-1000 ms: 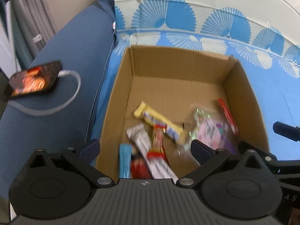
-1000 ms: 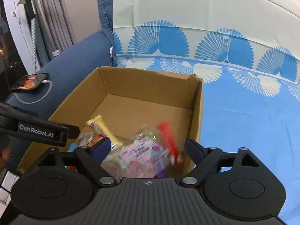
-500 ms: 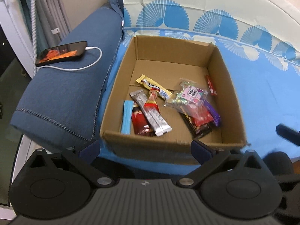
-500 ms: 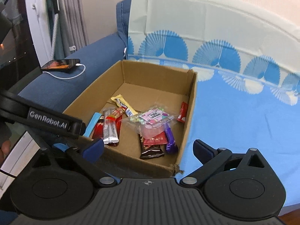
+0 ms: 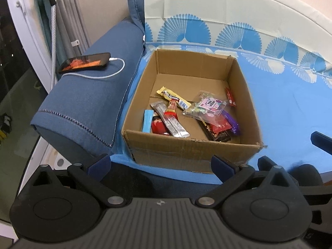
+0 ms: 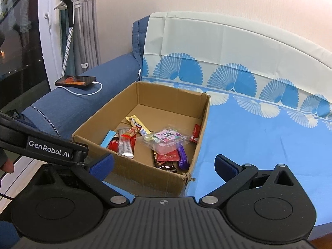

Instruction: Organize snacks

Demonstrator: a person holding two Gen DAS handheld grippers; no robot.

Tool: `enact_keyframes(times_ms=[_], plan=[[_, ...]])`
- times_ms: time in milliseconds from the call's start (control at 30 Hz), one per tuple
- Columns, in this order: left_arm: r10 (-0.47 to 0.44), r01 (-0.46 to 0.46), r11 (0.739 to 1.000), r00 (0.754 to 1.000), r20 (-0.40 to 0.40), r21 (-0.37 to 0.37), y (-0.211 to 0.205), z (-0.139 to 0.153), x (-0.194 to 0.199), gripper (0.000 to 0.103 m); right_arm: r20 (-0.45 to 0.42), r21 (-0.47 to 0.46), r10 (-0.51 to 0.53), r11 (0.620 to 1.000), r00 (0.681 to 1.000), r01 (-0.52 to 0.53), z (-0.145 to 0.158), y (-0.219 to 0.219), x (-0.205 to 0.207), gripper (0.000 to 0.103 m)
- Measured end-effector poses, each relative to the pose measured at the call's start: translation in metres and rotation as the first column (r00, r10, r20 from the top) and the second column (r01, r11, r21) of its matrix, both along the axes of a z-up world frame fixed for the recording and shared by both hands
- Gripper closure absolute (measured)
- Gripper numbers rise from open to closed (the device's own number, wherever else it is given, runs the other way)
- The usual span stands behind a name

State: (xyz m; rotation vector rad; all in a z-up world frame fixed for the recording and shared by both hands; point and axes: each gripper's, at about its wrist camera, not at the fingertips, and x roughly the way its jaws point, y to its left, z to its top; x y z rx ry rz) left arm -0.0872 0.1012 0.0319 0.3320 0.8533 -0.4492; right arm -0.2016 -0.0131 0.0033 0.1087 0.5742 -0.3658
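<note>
— Black-framed, blue-padded: how do the grippers stand?

— Both the left gripper (image 5: 161,164) and the right gripper (image 6: 164,164) gape wide, holding nothing; the right's jaws have just been opening.

— And beyond them?

— Snacks (image 5: 187,114) lie loose in a brown cardboard box (image 5: 193,152) on the blue sheet (image 6: 259,137): glossy bars, a clear candy bag (image 6: 166,138), wrappers overlapping.

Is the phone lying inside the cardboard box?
No, the phone lies on the sofa armrest, outside the cardboard box.
</note>
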Motion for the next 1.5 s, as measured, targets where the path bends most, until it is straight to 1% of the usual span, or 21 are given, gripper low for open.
enact_keyframes(times_ms=[267, 533, 700, 867, 967, 1100, 1200, 1400, 1500], plan=[[0.007, -0.007, 1.0, 1.0, -0.008, -0.022, 0.008, 0.003, -0.008, 0.0, 0.025, -0.009, -0.011, 1.0, 1.0, 0.012, 0.002, 0.002, -0.011, 0.0], [0.01, -0.01, 1.0, 0.999, 0.044, -0.005, 0.01, 0.007, -0.016, 0.0, 0.035, -0.029, -0.004, 1.0, 0.999, 0.005, 0.005, 0.006, -0.016, 0.0], [0.023, -0.025, 0.999, 0.997, 0.073, 0.029, 0.01, 0.007, -0.018, 0.0, 0.036, -0.033, -0.003, 0.999, 0.999, 0.005, 0.005, 0.008, -0.017, 0.0], [0.033, -0.034, 0.999, 0.998, 0.048, 0.019, 0.012, 0.006, -0.015, 0.0, 0.04, -0.031, -0.008, 0.999, 0.999, 0.01, 0.006, 0.009, -0.018, 0.0], [0.046, -0.047, 0.999, 0.997, 0.057, 0.022, 0.012, 0.007, -0.014, 0.0, 0.041, -0.031, -0.009, 0.999, 0.999, 0.01, 0.006, 0.01, -0.019, 0.0], [0.01, -0.012, 0.999, 0.998, 0.065, 0.035, 0.01, 0.006, -0.015, 0.0, 0.042, -0.032, -0.008, 0.999, 0.999, 0.01, 0.006, 0.01, -0.019, 0.0], [0.01, -0.013, 0.999, 0.998, 0.067, 0.032, 0.01, 0.006, -0.017, 0.0, 0.042, -0.031, -0.008, 0.999, 0.999, 0.01, 0.006, 0.009, -0.019, 0.0], [0.036, -0.036, 0.999, 0.999, 0.011, 0.015, 0.013, 0.006, -0.012, 0.0, 0.044, -0.03, -0.012, 0.999, 0.999, 0.013, 0.008, 0.009, -0.02, 0.0], [0.043, -0.044, 0.999, 0.999, 0.023, 0.024, 0.013, 0.006, -0.013, 0.0, 0.044, -0.03, -0.012, 0.999, 0.999, 0.013, 0.009, 0.01, -0.02, 0.0]])
